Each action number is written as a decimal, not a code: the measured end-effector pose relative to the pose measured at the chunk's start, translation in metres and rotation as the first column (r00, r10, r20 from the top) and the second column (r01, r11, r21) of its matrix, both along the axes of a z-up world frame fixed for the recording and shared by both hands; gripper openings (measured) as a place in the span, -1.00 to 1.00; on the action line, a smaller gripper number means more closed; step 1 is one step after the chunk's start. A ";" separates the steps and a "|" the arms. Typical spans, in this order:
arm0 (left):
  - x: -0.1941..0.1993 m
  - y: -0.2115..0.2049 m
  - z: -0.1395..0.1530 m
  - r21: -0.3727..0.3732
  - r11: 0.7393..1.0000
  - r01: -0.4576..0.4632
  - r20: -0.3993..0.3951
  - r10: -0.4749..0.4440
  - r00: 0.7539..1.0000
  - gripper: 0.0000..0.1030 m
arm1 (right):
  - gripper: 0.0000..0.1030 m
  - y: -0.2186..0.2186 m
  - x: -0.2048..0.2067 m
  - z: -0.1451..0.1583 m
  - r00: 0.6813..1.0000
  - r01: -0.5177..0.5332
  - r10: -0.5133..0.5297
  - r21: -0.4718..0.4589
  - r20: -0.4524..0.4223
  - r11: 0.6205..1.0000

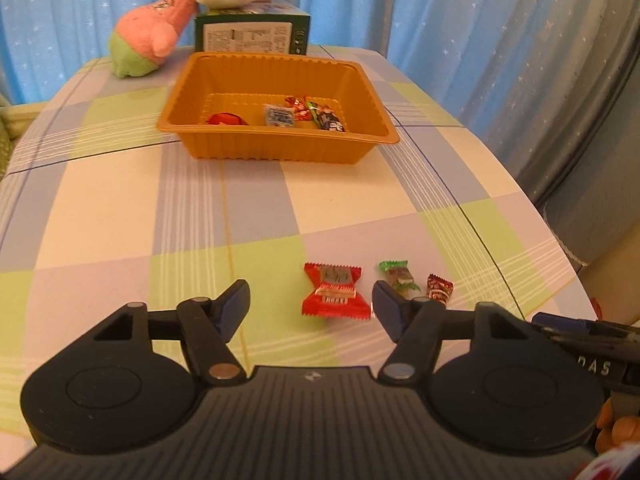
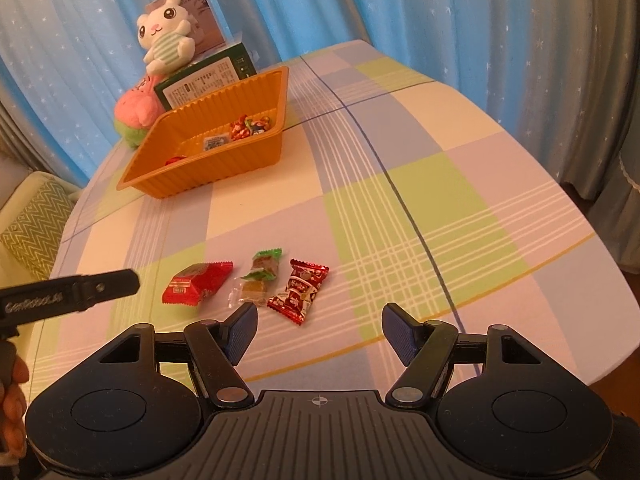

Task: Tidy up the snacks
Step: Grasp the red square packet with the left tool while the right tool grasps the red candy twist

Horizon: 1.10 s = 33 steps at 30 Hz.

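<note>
On the counter [image 2: 400, 184] with a checked pastel cloth, three wrapped snacks lie in a row: a bright red flat packet [image 1: 335, 290], a clear candy with green wrapper ends [image 2: 260, 278] and a dark red foil candy [image 2: 299, 290]. The left hand-held gripper [image 1: 311, 304] is released, its jaws apart over the red packet without touching it. The right hand-held gripper [image 2: 319, 330] is also released and empty. Farther back stands an orange ribbed plastic tray [image 2: 224, 168] holding several candies.

Ribbed glossy plastic tray [image 1: 276, 142]; shiny foil candy wrappers [image 1: 335, 295]; printed smooth tablecloth [image 1: 100, 208]; fuzzy plush rabbit [image 2: 166, 38].
</note>
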<state>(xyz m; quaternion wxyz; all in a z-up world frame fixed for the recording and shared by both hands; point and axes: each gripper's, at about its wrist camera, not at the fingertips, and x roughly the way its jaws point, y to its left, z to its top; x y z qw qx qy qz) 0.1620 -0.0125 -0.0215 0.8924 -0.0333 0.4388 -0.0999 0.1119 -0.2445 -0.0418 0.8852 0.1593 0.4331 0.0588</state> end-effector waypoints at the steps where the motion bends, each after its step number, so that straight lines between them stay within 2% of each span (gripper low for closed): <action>1: 0.006 -0.002 -0.003 -0.002 1.000 0.012 -0.008 -0.012 1.000 0.21 | 0.35 0.000 0.002 -0.002 1.000 0.001 -0.001 0.002 -0.002 1.000; 7: 0.033 -0.016 -0.019 0.012 0.996 0.093 -0.051 -0.093 0.994 -0.09 | 0.35 -0.001 0.010 -0.012 1.000 0.007 -0.007 0.014 -0.017 1.000; 16: 0.066 -0.035 -0.052 0.055 0.983 0.174 -0.132 -0.166 0.977 -0.25 | 0.35 -0.003 0.019 -0.025 0.999 0.028 -0.027 0.031 -0.035 0.999; 21: 0.063 -0.036 -0.063 0.067 0.980 0.187 -0.144 -0.176 0.974 -0.44 | 0.35 -0.002 0.025 -0.029 0.999 0.020 -0.019 0.034 -0.039 0.999; 29: 0.045 -0.022 -0.062 0.062 0.986 0.155 -0.119 -0.147 0.982 -0.52 | 0.35 0.009 0.035 -0.035 0.999 -0.003 0.004 0.040 -0.038 0.999; 30: 0.043 -0.019 -0.060 0.057 0.988 0.145 -0.114 -0.138 0.984 -0.53 | 0.33 0.010 0.037 -0.036 0.999 -0.006 0.008 0.041 -0.038 0.999; 33: 0.038 -0.012 -0.054 0.043 0.993 0.114 -0.096 -0.110 0.989 -0.53 | -0.03 0.016 0.043 -0.040 0.999 -0.021 0.022 0.045 -0.038 0.999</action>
